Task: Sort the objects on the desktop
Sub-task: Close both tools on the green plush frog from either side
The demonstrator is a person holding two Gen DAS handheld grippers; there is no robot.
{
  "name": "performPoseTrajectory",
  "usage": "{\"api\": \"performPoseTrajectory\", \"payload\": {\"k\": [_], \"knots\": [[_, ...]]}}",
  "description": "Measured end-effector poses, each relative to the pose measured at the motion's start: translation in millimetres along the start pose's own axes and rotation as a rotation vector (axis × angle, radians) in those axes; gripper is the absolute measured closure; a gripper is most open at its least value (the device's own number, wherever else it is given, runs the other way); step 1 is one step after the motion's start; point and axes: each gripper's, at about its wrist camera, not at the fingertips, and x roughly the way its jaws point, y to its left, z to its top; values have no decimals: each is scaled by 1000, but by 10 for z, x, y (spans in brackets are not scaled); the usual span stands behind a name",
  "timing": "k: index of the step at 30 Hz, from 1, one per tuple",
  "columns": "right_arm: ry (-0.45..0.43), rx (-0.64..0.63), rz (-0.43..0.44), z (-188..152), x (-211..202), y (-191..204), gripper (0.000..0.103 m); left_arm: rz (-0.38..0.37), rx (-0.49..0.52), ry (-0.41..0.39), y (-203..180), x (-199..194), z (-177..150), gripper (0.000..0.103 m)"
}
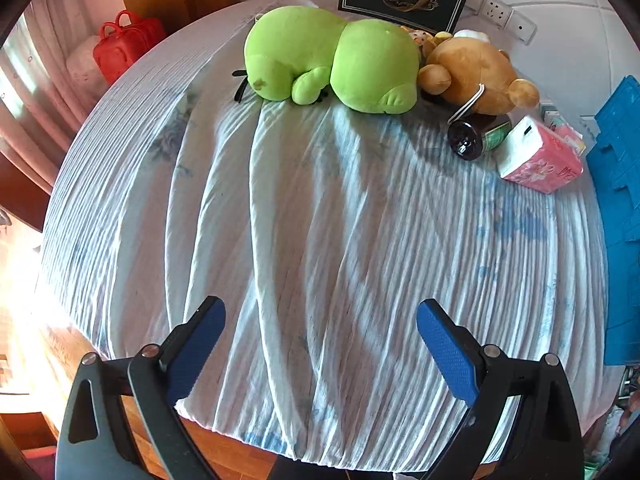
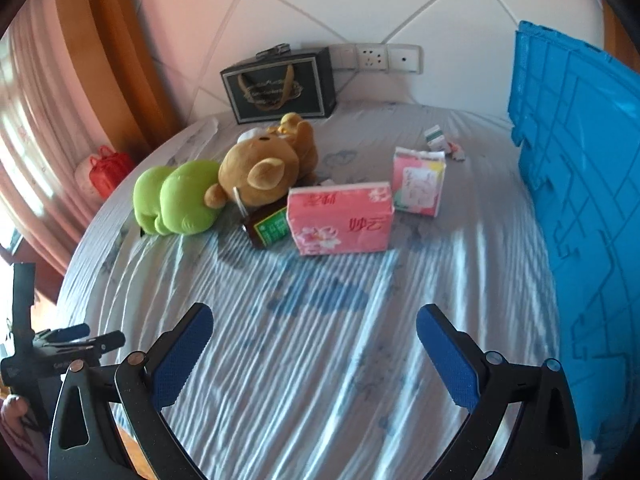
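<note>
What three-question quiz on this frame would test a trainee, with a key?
1. True or false: the left gripper is shut on the green plush toy.
2. Multiple choice: the dark bottle lies between A) the brown bear and the pink tissue pack; B) the blue crate and the wall sockets; C) the black gift bag and the red case.
3. Fill in: the right gripper has its jaws ____ over the striped cloth.

Key: 1 false, it is open and empty, well short of the toy; 2 A; 3 open.
</note>
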Motion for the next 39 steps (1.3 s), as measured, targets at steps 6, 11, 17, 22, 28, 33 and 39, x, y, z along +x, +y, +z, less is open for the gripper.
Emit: {"api": "performPoseTrajectory", "payload": {"k": [6, 11, 17, 22, 28, 33, 39], "knots": [[94, 1, 33, -134, 292, -30, 0, -9, -1, 45, -7, 64, 63, 5], [117, -7, 21, -118, 388, 43, 0, 42, 38, 5, 67, 99, 358, 5], [128, 16, 21, 9, 649, 408, 0, 61, 149, -90, 366, 126, 931, 5], [131, 15, 34, 299, 949, 970, 0, 34, 253, -168, 597, 193, 1429, 5], [126, -1, 20, 728, 1371, 1601, 0, -64, 315, -178, 702, 429, 1908, 5], [174, 29, 34, 918, 1782, 1859, 0, -106, 353, -153, 719, 688, 2112, 5], [230, 36, 28, 1057, 2188, 1995, 0, -137, 400, -124, 718, 905, 2188, 5]]}}
